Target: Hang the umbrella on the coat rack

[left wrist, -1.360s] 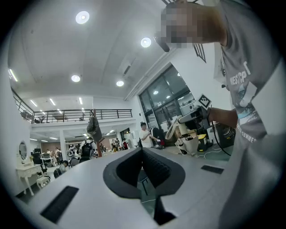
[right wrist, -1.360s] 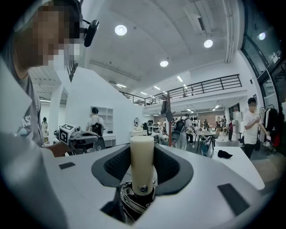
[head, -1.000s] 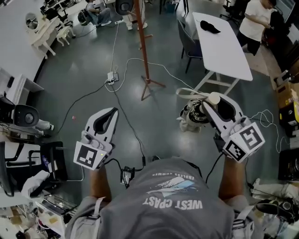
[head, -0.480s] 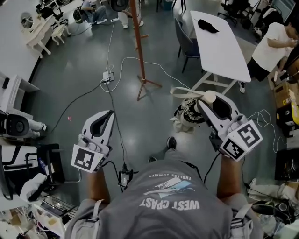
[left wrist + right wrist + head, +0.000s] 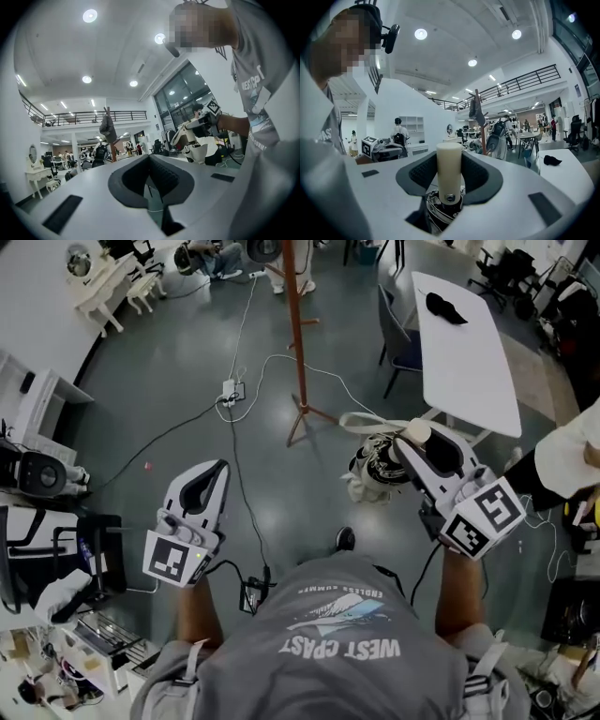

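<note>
Torso: grey short-sleeved tee (image 5: pixel 342 620), pale "WEST COAST" print under wave graphic | left gripper (image 5: pixel 221 467): white shell, black jaw lining, black-and-white marker cube (image 5: pixel 175 559) | right gripper (image 5: pixel 412 444): same build | black lead (image 5: pixel 424 573) off each gripper

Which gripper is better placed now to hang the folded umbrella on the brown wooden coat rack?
Right. The right gripper is shut on the cream cylindrical handle of the folded umbrella, and the brown wooden coat rack stands ahead. The left gripper is shut and holds nothing.
</note>
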A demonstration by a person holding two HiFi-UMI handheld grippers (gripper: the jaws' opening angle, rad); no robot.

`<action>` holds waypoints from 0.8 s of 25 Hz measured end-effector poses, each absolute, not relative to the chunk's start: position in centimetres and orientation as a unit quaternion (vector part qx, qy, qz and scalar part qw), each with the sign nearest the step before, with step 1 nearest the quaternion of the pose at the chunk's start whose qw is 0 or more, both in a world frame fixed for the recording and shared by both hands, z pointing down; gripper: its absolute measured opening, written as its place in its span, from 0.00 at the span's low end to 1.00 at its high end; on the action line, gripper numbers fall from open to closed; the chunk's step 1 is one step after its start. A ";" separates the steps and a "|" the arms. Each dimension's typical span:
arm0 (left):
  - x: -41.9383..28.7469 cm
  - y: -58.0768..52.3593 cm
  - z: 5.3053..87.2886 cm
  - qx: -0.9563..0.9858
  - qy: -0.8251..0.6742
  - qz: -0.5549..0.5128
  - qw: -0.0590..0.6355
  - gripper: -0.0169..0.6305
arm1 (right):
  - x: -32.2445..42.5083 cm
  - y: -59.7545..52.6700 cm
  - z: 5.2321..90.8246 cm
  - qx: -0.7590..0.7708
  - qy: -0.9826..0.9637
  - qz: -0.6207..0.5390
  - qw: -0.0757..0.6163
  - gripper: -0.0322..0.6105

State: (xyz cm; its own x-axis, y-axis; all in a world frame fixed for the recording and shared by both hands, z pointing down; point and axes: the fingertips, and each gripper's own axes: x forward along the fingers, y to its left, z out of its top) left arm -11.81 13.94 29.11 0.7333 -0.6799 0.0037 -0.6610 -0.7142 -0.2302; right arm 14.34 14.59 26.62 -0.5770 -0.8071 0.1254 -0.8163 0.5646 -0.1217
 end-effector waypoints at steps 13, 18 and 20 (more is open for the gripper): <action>-7.7 8.5 28.9 -0.897 0.425 -0.063 0.106 0.05 | 18.3 5.5 26.6 0.396 -0.914 0.082 0.024 0.32; -7.2 8.4 29.1 -0.893 0.432 -0.061 0.111 0.05 | 18.9 5.0 26.9 0.391 -0.917 0.079 0.023 0.32; -5.9 7.8 29.2 -0.894 0.430 -0.063 0.111 0.05 | 20.0 4.5 26.9 0.391 -0.917 0.079 0.022 0.32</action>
State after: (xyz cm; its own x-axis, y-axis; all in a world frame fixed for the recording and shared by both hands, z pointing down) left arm -5.89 7.82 29.19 0.6216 -0.7832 0.0176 -0.7553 -0.6051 -0.2519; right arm 19.99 4.45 26.92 -0.6928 -0.7139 0.1013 -0.7208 0.6814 -0.1271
